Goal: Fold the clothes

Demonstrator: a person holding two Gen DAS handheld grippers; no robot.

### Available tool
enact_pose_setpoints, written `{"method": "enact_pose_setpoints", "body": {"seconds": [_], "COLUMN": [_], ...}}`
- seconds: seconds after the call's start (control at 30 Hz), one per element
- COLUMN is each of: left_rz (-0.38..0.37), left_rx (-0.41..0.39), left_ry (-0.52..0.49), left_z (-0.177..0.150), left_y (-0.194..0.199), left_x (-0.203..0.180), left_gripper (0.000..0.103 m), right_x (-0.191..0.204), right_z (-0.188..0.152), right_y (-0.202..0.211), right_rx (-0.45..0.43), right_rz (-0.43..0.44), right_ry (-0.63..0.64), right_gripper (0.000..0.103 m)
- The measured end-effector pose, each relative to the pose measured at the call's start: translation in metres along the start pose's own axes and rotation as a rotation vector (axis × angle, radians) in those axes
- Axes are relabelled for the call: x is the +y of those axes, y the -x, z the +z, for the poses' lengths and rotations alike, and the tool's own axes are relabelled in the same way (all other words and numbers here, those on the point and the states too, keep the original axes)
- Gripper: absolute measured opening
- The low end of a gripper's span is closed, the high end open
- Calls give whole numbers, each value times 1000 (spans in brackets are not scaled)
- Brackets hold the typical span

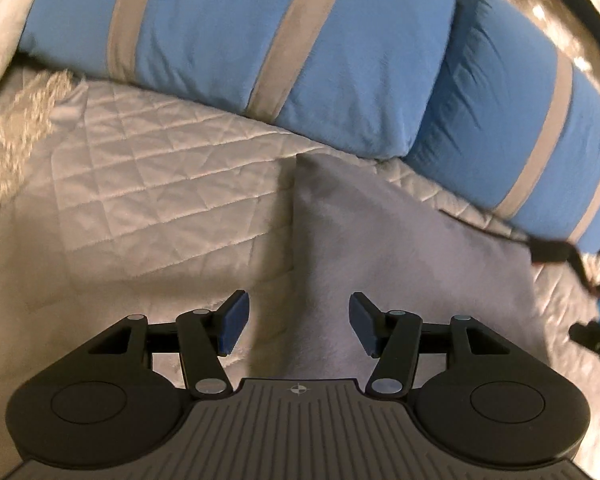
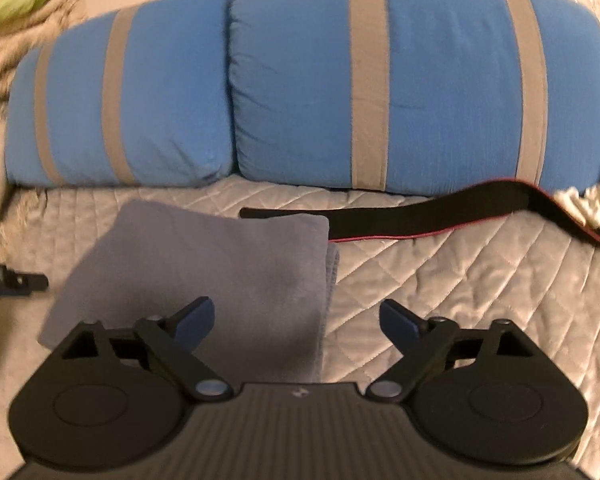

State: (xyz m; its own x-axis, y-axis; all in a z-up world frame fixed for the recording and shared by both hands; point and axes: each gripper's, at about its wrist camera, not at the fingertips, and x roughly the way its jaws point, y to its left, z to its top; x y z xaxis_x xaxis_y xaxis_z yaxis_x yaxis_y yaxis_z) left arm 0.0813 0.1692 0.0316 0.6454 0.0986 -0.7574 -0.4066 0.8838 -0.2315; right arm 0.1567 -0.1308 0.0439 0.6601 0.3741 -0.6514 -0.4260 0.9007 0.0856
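A folded grey cloth (image 2: pixel 204 276) lies flat on the quilted bed cover (image 2: pixel 460 280), just before two blue striped pillows (image 2: pixel 420 80). The left tongs (image 1: pixel 298 326) hover over its near edge, spread and empty. The right tongs (image 2: pixel 296 320) stand spread wide above its right side, pinching nothing. A black strap (image 2: pixel 400 212) lies beside the cloth.

bed: quilted cover (image 2: pixel 460 280) | blue striped pillows (image 2: pixel 420 80) | light: warm, perhaps lamplight
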Motion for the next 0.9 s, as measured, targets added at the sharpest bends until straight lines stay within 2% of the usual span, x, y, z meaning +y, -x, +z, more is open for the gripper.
{"method": "enact_pose_setpoints", "body": {"seconds": [0.17,0.27,0.5,0.67,0.9], "left_rz": [2,18,56,94,102], "left_rx": [-1,14,51,58,32], "left_ry": [-102,-129,-159,-160,-159], "left_z": [-8,-12,-22,-28,-29], "left_y": [-3,-9,-25,-32,-19], "left_x": [-13,-16,-17,-16,-16], "left_gripper": [54,54,54,66,66], "right_x": [11,15,19,20,28], "right_z": [-6,-9,-21,-35,-34], "right_y": [-2,-7,-22,-45,-37], "right_rx": [-1,12,75,181,152], "right_rz": [-1,-2,-31,-102,-132], "right_ry": [60,79,128,166,202], "right_gripper": [99,99,99,100,102]}}
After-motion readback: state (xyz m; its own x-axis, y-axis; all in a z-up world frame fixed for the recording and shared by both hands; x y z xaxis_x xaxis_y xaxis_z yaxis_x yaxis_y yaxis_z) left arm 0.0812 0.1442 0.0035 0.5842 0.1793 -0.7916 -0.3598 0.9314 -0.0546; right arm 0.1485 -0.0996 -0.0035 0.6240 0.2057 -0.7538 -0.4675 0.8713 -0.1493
